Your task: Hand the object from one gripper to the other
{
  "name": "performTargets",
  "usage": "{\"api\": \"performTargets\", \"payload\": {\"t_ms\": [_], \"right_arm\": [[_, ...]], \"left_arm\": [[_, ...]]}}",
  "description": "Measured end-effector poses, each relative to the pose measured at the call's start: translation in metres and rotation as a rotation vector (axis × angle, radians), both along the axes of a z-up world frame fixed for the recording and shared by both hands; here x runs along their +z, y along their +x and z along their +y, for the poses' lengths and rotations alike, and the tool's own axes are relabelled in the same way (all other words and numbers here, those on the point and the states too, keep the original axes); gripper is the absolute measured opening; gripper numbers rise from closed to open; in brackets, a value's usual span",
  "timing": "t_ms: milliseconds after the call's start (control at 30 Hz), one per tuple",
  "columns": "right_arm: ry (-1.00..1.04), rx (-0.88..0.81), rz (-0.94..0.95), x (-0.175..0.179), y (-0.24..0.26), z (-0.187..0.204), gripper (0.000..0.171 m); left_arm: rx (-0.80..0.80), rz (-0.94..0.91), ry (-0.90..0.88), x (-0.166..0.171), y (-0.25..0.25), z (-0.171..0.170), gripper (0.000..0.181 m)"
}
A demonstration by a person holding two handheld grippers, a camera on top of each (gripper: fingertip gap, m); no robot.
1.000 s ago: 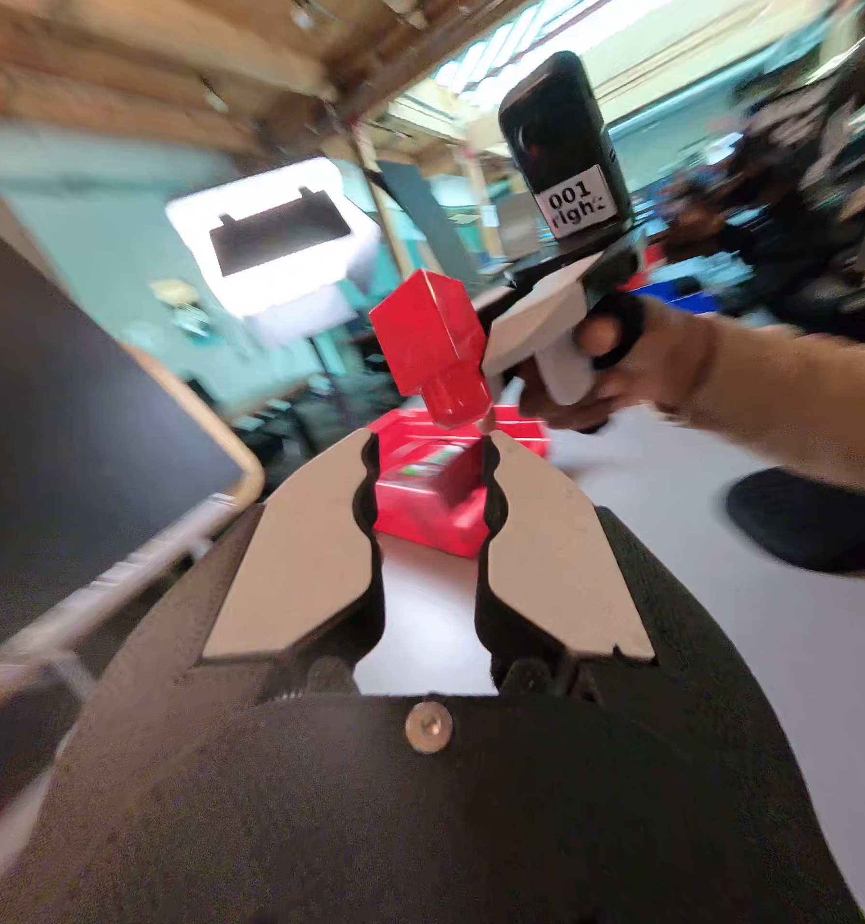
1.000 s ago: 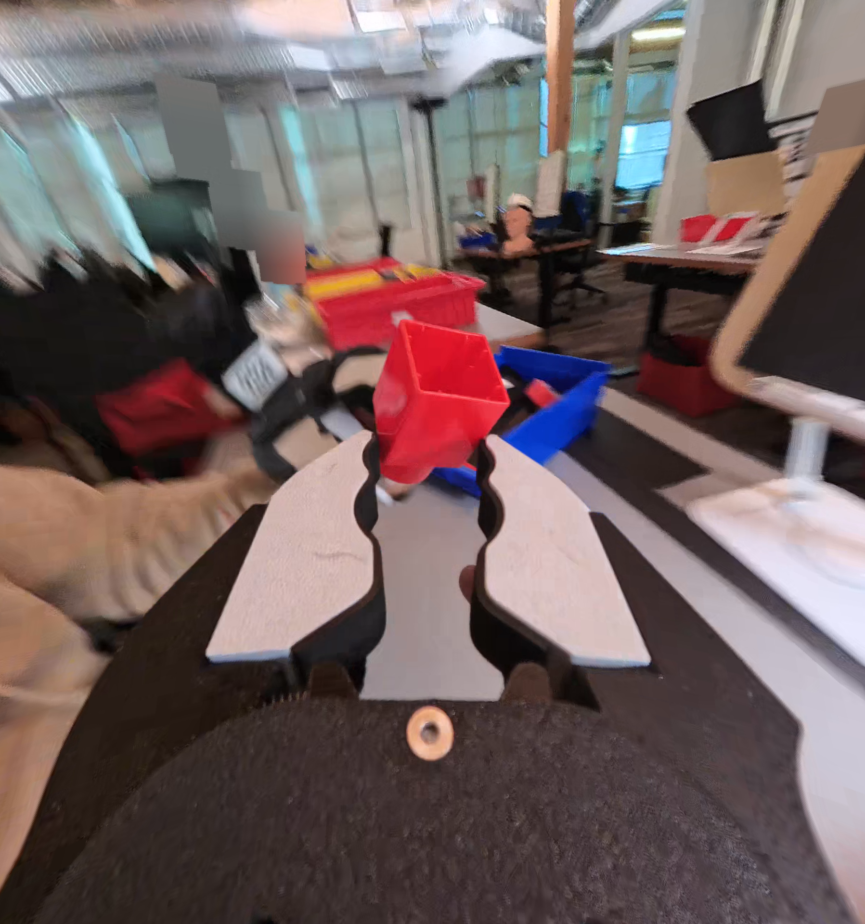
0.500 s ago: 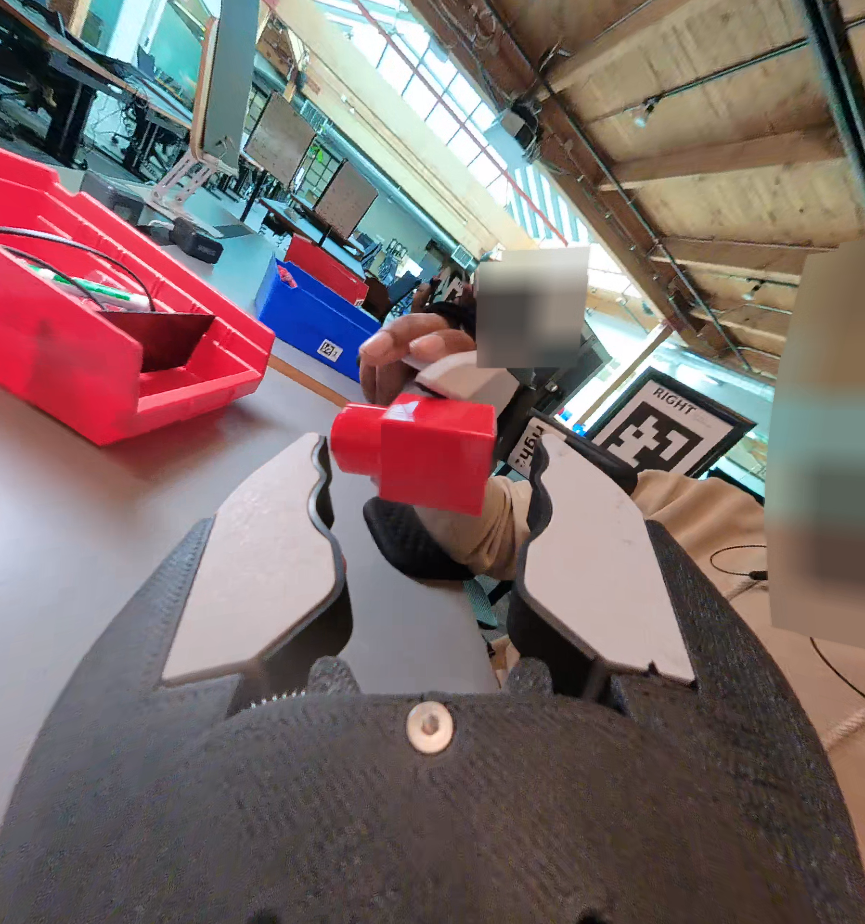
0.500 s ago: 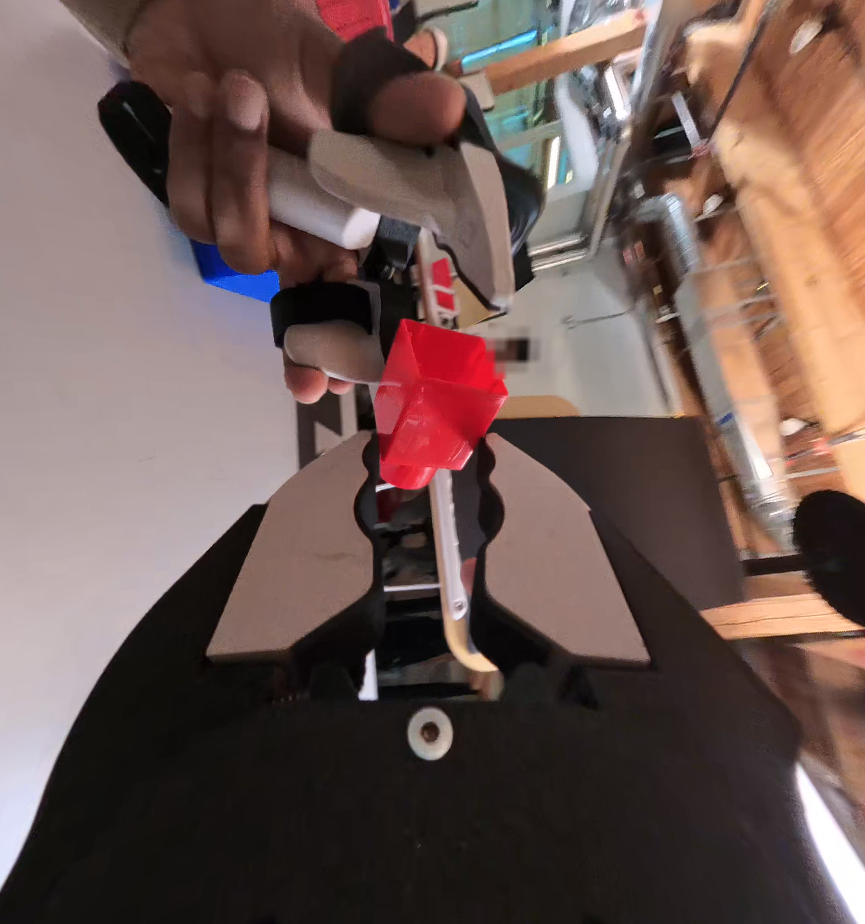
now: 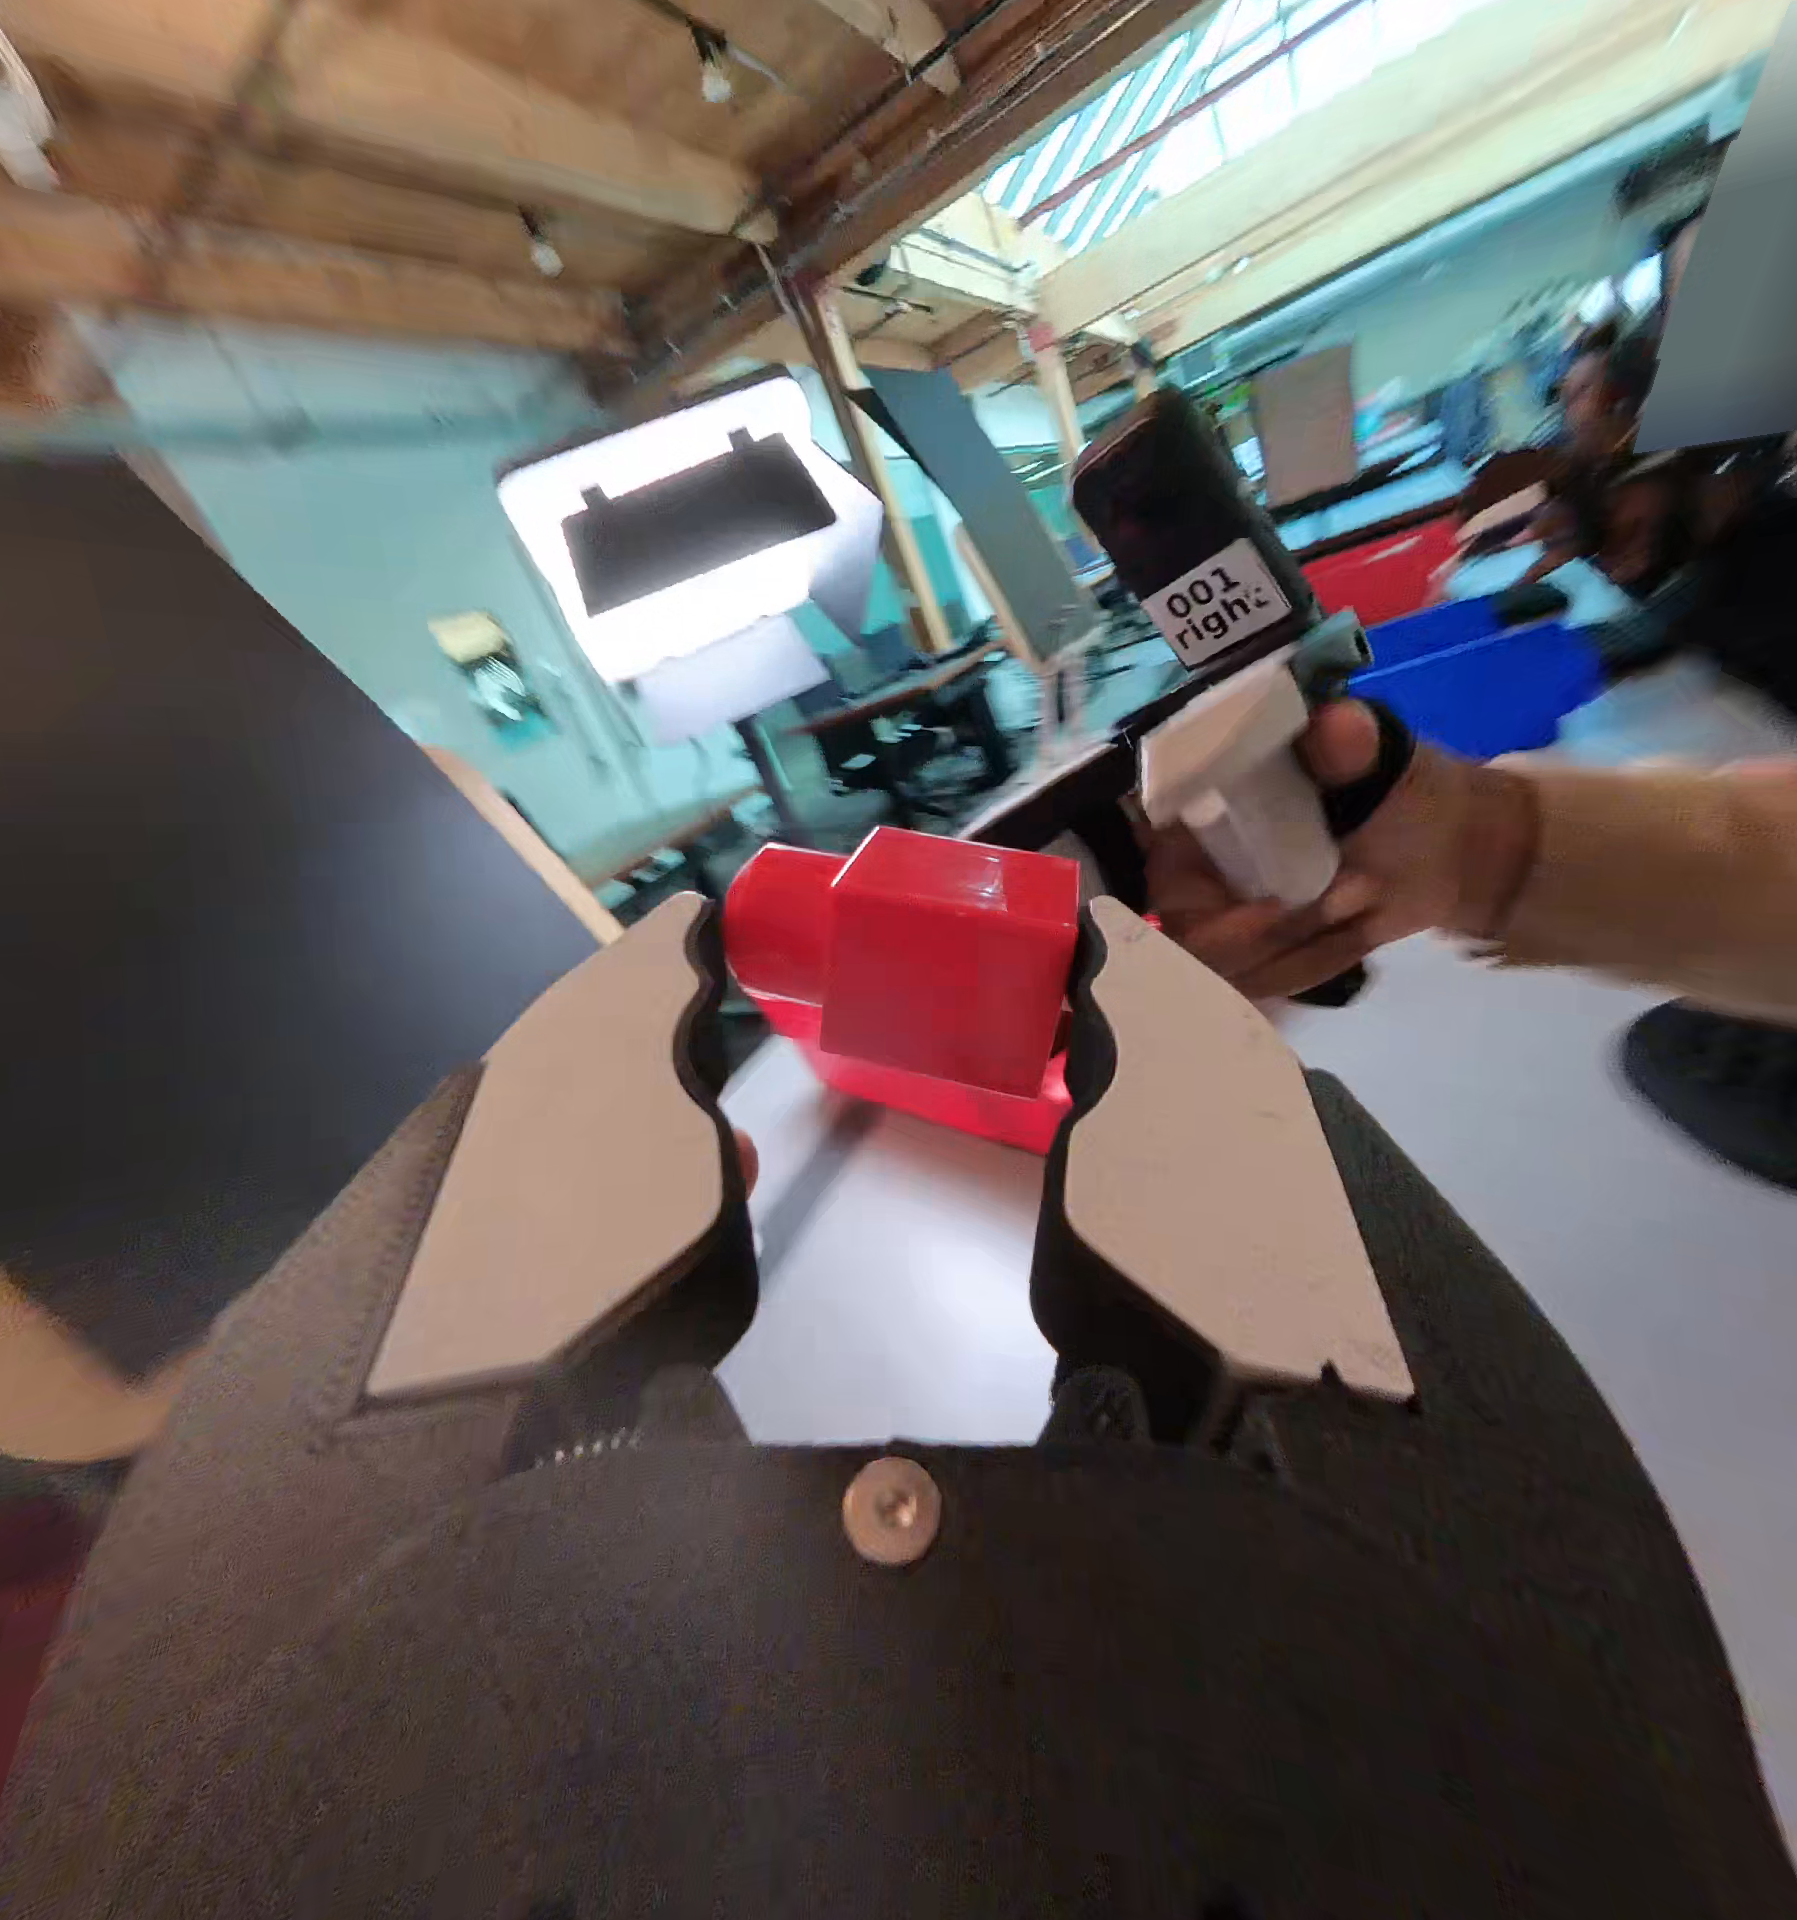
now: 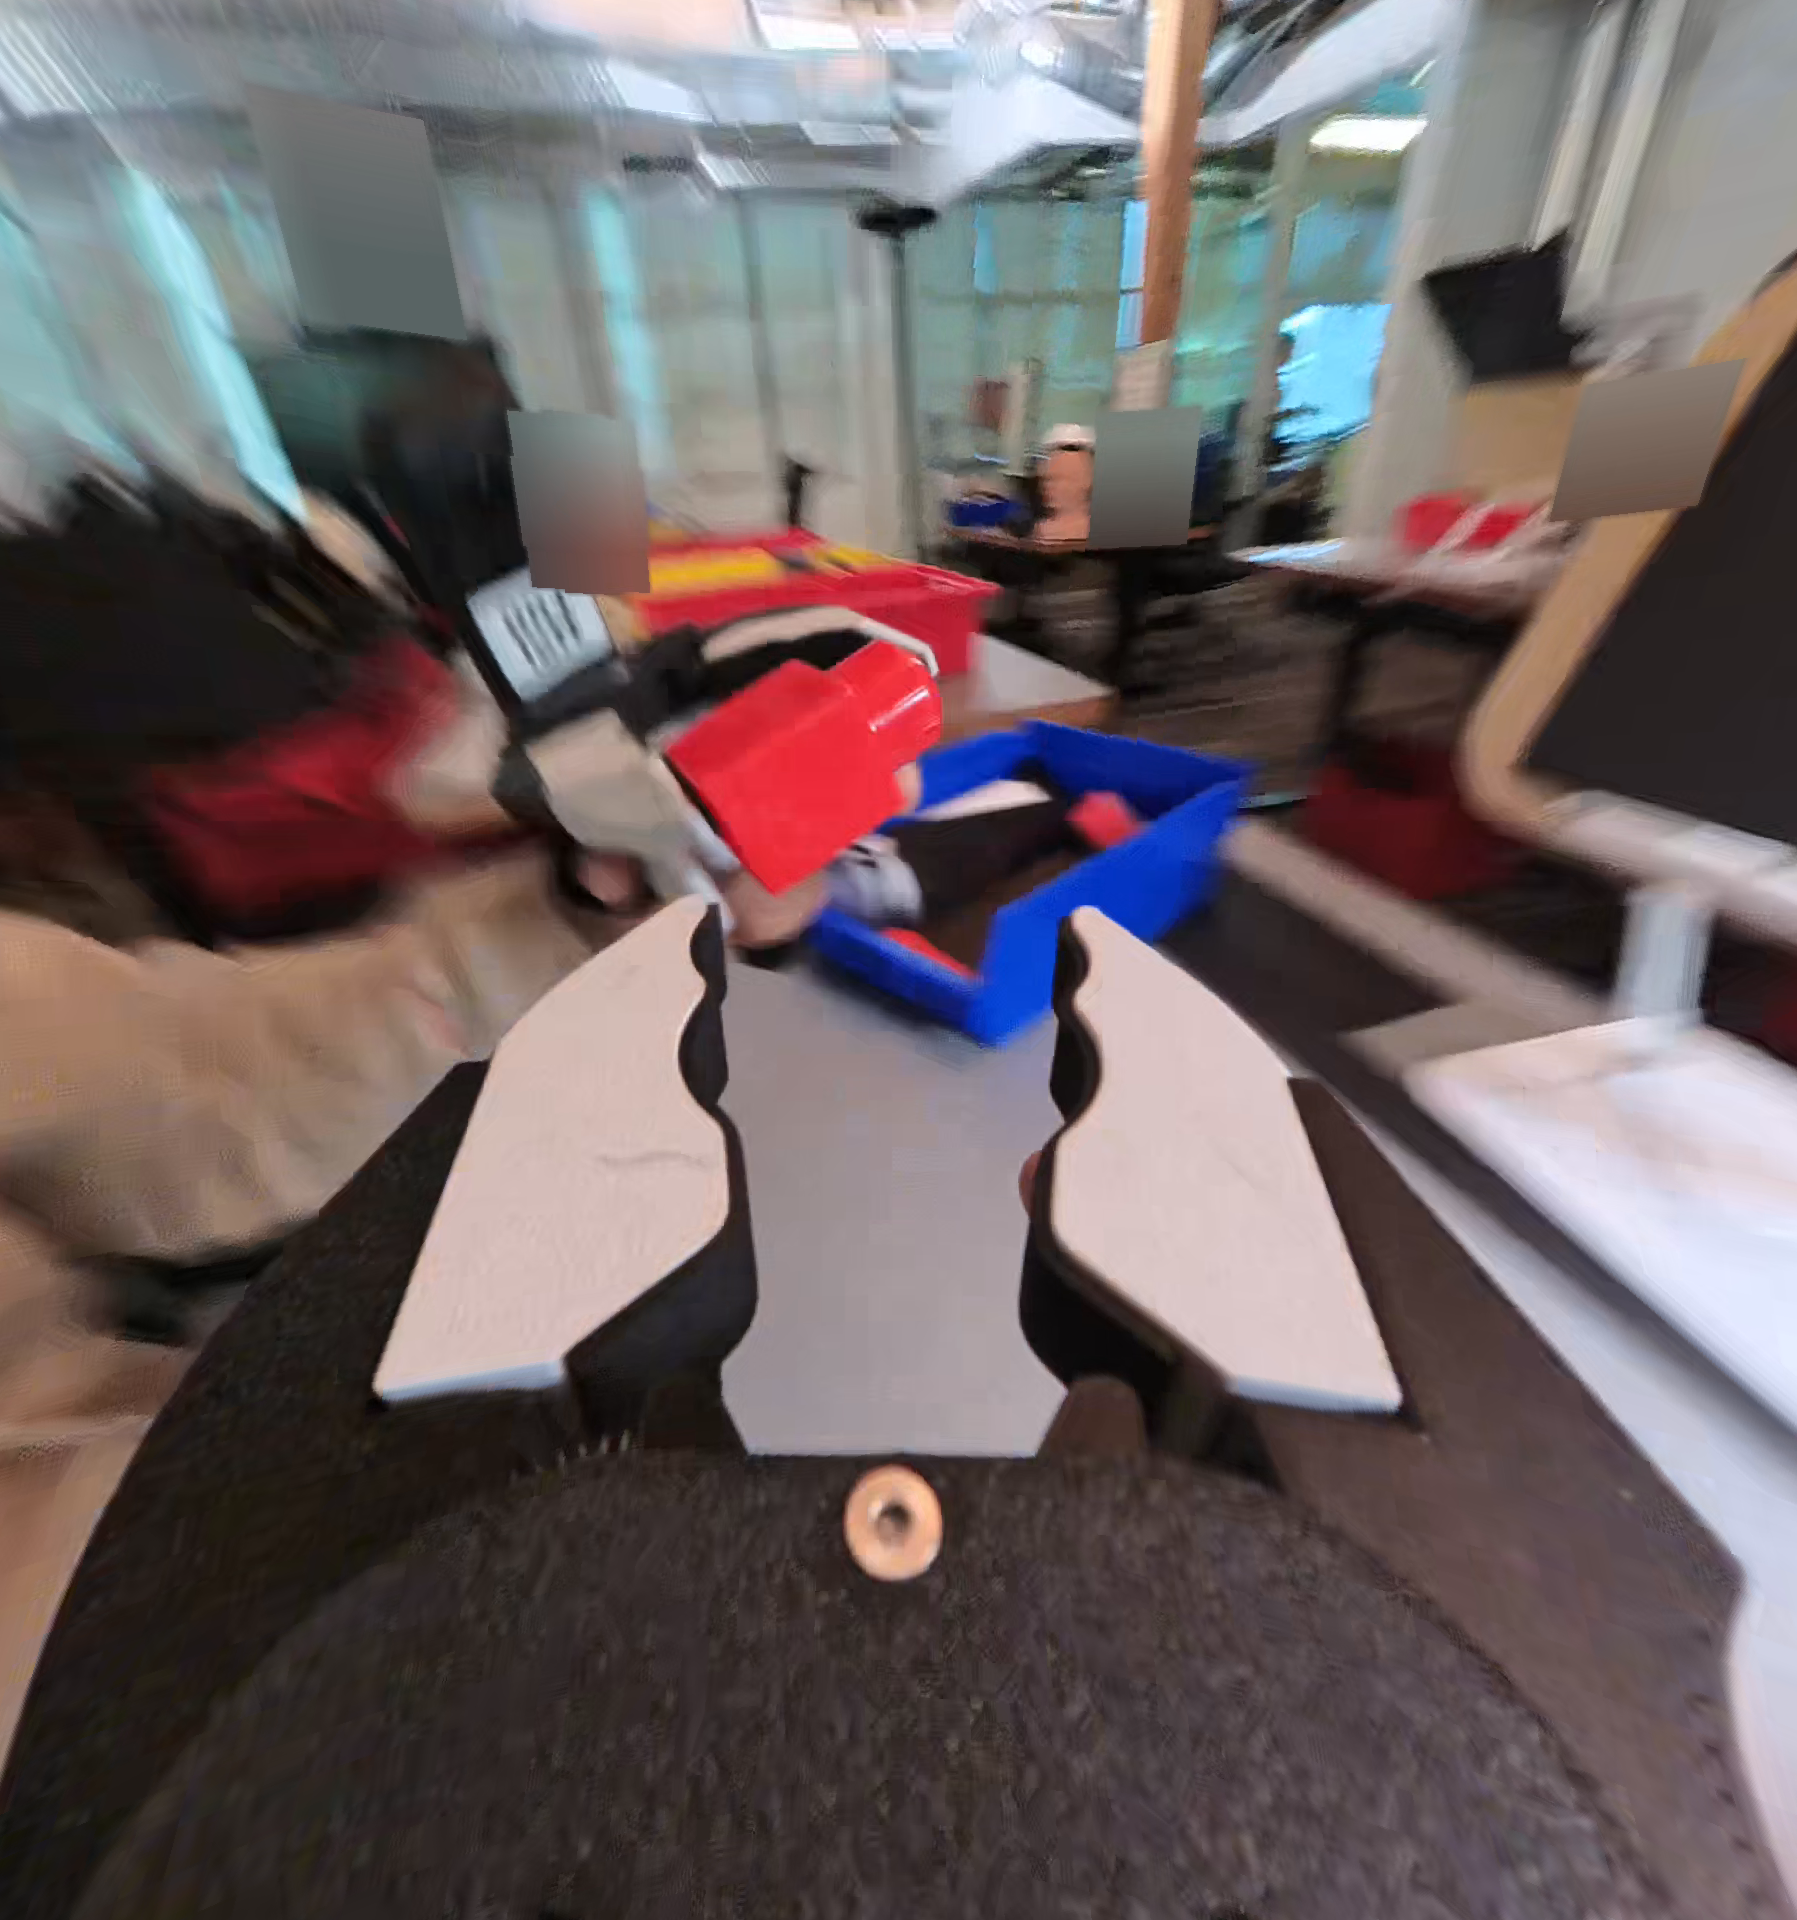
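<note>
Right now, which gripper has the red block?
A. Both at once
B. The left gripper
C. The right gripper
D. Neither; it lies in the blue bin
B: the red block sits clamped between the left gripper fingers, while the right gripper is open with only the grey tabletop showing between its fingers.

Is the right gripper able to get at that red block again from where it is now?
Probably yes: the right gripper is open and empty, with clear air ahead, but the left gripper is clamped on the red block.
</note>
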State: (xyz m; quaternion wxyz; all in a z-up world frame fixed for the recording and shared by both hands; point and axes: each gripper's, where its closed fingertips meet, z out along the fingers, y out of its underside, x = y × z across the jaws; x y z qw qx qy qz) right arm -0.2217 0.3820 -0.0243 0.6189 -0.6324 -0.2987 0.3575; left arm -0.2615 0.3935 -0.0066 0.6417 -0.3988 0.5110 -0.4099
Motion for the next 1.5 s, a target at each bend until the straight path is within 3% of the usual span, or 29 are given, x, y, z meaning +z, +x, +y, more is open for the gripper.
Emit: {"api": "performTargets", "payload": {"t_ms": [67, 133, 267, 333, 367, 433, 567, 667, 733, 867, 1000, 1133, 1233, 1433, 1467, 1500], "right_arm": [[-0.186, 0.127, 0.2, 0.005, 0.0, -0.003, 0.062], [-0.279, 0.171, 0.282, 0.004, -0.004, -0.003, 0.063], [-0.357, 0.262, 0.262, -0.004, -0.029, -0.014, 0.067], [-0.383, 0.295, 0.243, -0.009, -0.036, -0.018, 0.055], [-0.368, 0.312, 0.22, -0.012, -0.036, -0.02, 0.046], [-0.311, 0.314, 0.211, -0.007, -0.028, -0.021, 0.044], [0.141, 0.212, 0.064, 0.023, -0.001, -0.037, 0.045], [0.481, -0.01, -0.213, 0.026, 0.005, -0.038, 0.045], [0.639, -0.119, -0.435, 0.017, -0.003, -0.034, 0.045], [0.885, -0.238, -0.732, 0.002, -0.026, -0.032, 0.045], [0.902, -0.282, -0.793, -0.003, -0.031, -0.026, 0.045], [0.524, -0.124, -0.394, 0.017, -0.017, -0.031, 0.055], [0.342, 0.029, -0.146, 0.026, -0.005, -0.039, 0.043], [0.135, 0.336, 0.013, 0.013, -0.05, -0.064, 0.024], [0.124, 0.356, 0.032, 0.014, -0.051, -0.066, 0.018], [0.118, 0.387, 0.026, 0.014, -0.05, -0.07, 0.009]], "left_arm": [[0.101, -0.009, 0.193, 0.003, 0.001, -0.004, 0.064], [0.182, 0.011, 0.359, 0.0, 0.006, -0.01, 0.064], [0.25, 0.092, 0.642, -0.019, 0.026, -0.028, 0.064], [0.216, 0.097, 0.658, -0.025, 0.033, -0.038, 0.064], [0.189, 0.083, 0.617, -0.023, 0.033, -0.041, 0.065], [0.095, 0.089, 0.396, -0.022, 0.033, -0.039, 0.066], [-0.265, 0.025, -0.333, -0.011, 0.024, -0.032, 0.068], [-0.551, -0.014, -0.789, -0.002, 0.02, -0.034, 0.071], [-0.658, -0.017, -0.914, -0.002, 0.021, -0.039, 0.074], [-0.74, 0.105, -0.918, -0.013, 0.026, -0.061, 0.073], [-0.637, 0.133, -0.766, -0.02, 0.027, -0.058, 0.07], [-0.693, 0.009, -0.651, 0.002, 0.004, -0.055, 0.07], [-0.752, -0.042, -0.633, 0.008, -0.006, -0.056, 0.069], [-0.893, -0.016, -0.59, 0.003, -0.007, -0.081, 0.069], [-0.899, -0.028, -0.585, 0.006, -0.01, -0.08, 0.065], [-0.86, -0.041, -0.585, 0.008, -0.011, -0.074, 0.042]]}}
